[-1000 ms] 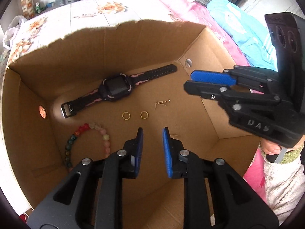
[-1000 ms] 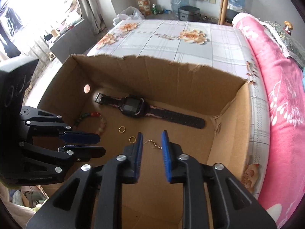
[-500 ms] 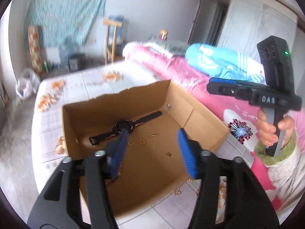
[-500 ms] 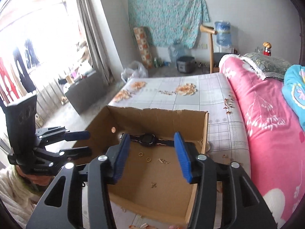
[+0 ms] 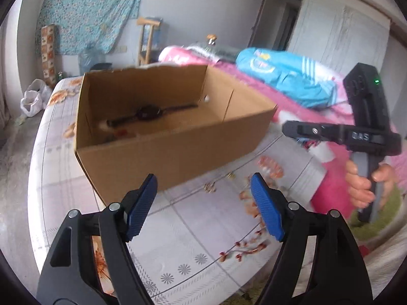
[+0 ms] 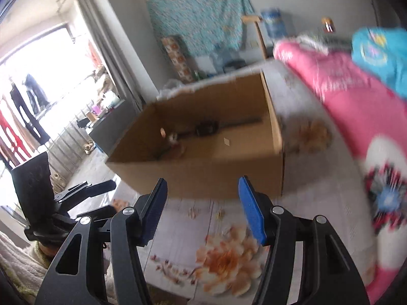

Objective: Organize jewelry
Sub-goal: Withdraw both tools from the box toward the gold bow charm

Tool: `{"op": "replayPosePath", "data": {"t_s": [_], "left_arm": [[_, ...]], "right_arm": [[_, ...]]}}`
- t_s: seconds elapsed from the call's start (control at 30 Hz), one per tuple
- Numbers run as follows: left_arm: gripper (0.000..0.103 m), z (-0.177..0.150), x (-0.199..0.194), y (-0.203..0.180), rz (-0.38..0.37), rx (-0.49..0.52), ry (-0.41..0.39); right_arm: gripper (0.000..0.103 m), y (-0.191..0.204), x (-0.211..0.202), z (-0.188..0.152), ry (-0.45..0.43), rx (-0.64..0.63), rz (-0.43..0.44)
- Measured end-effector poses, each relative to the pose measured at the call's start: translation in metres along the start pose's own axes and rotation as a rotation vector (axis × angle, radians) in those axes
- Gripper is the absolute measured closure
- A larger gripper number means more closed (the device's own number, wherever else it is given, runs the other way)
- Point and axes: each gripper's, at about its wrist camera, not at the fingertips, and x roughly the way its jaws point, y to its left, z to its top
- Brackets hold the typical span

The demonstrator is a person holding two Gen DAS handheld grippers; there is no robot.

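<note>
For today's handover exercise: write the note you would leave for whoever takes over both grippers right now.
Left gripper: open, empty, jaws just opened wider.
Right gripper: open, empty, jaws just opened wider.
Both are outside the cardboard box, over the floral sheet.
Done: watch lies in the box, with something beaded, blurred.
Left: small gold-coloured pieces lie on the sheet before the box; likely those go in next.
</note>
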Motion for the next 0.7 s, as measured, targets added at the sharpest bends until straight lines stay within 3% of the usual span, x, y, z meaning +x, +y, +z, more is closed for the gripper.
{"op": "replayPosePath", "data": {"t_s": [0.1, 0.3, 0.7], "left_arm": [[0.033, -0.009, 0.019, -0.006, 0.052, 0.045, 0.034], [0.048, -0.012, 0.057, -0.015, 0.015, 0.085, 0.104], [0.067, -0.016, 0.099, -0.019, 0.019, 0.181, 0.185]], "right_arm": [[0.056, -0.004, 0.02, -0.026, 0.052, 0.06, -0.026], [0.068, 0.0, 0.037, -0.047, 0.083, 0.052, -0.076], [0.07, 0.001, 0.042, -0.051, 0.082, 0.006, -0.057]]}}
